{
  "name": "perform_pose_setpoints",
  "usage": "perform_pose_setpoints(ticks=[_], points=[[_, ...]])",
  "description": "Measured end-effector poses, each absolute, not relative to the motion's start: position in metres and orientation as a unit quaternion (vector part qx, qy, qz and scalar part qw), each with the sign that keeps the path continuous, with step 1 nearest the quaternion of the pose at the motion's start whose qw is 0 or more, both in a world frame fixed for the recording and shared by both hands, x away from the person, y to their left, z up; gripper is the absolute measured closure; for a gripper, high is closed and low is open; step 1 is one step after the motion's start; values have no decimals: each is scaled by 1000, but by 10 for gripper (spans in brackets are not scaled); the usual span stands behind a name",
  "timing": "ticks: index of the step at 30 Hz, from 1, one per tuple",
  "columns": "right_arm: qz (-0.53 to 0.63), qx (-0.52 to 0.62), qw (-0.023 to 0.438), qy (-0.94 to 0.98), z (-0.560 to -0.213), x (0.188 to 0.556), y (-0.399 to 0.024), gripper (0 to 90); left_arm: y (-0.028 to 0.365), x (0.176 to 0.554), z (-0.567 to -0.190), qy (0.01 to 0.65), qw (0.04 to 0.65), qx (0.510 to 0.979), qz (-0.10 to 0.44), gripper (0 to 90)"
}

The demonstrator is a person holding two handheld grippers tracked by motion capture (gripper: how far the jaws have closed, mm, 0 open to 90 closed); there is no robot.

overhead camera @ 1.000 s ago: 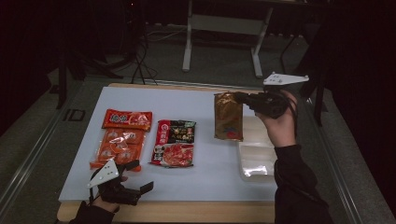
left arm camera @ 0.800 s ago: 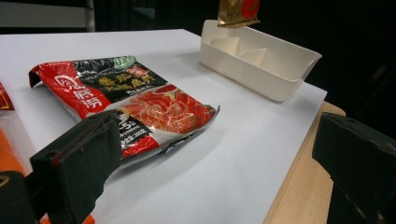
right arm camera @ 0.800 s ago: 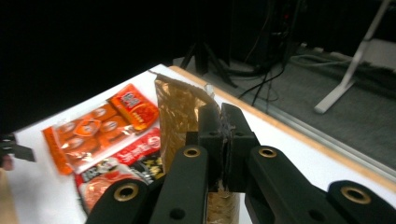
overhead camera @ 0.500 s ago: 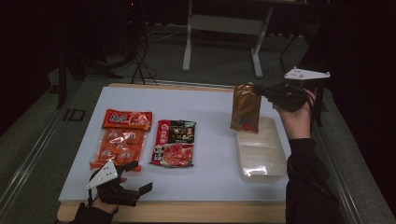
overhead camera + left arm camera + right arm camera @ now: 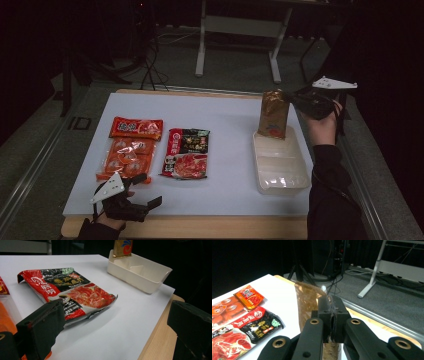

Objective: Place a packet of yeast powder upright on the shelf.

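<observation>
A brown-gold packet (image 5: 273, 114) hangs upright over the far end of the white tray (image 5: 280, 177), its lower edge at the tray's far rim. My right gripper (image 5: 298, 98) is shut on the packet's top right edge; in the right gripper view the jaws pinch the crinkled brown packet (image 5: 308, 300). My left gripper (image 5: 145, 192) rests open at the table's near left edge. In the left gripper view its jaws stand wide apart, with the red-and-black packet (image 5: 71, 291) just ahead, and the tray (image 5: 140, 273) with the brown packet (image 5: 122, 247) beyond.
A red-and-black packet (image 5: 187, 152) lies flat mid-table. Left of it lie an orange multi-pack (image 5: 125, 160) and a small red packet (image 5: 136, 128). The white mat (image 5: 230, 115) covers the wooden table (image 5: 200, 225). A metal stand (image 5: 240, 25) is behind the table.
My right gripper has carried the brown packet rightward and slightly away, from left of the tray to above the tray's far end. The left gripper has stayed still.
</observation>
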State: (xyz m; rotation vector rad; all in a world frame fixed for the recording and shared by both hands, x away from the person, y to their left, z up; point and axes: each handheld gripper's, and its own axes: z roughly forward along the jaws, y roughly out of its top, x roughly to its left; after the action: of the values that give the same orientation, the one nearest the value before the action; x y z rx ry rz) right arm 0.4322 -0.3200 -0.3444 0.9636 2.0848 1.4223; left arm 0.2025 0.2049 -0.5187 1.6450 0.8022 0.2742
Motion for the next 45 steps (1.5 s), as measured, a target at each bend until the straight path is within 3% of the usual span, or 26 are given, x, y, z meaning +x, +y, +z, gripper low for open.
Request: perform_pose_setpoints(ticks=[6, 30, 36, 45], points=[[506, 333, 233, 761, -352, 441, -320, 877, 205, 202, -519, 348, 600, 710, 116, 20], [484, 384, 170, 768, -402, 442, -331, 858, 205, 202, -519, 347, 600, 711, 116, 20], [496, 416, 168, 744, -392, 433, -338, 608, 206, 201, -518, 346, 601, 709, 127, 20], [513, 391, 199, 738, -369, 405, -325, 368, 203, 203, -518, 343, 602, 712, 114, 20]])
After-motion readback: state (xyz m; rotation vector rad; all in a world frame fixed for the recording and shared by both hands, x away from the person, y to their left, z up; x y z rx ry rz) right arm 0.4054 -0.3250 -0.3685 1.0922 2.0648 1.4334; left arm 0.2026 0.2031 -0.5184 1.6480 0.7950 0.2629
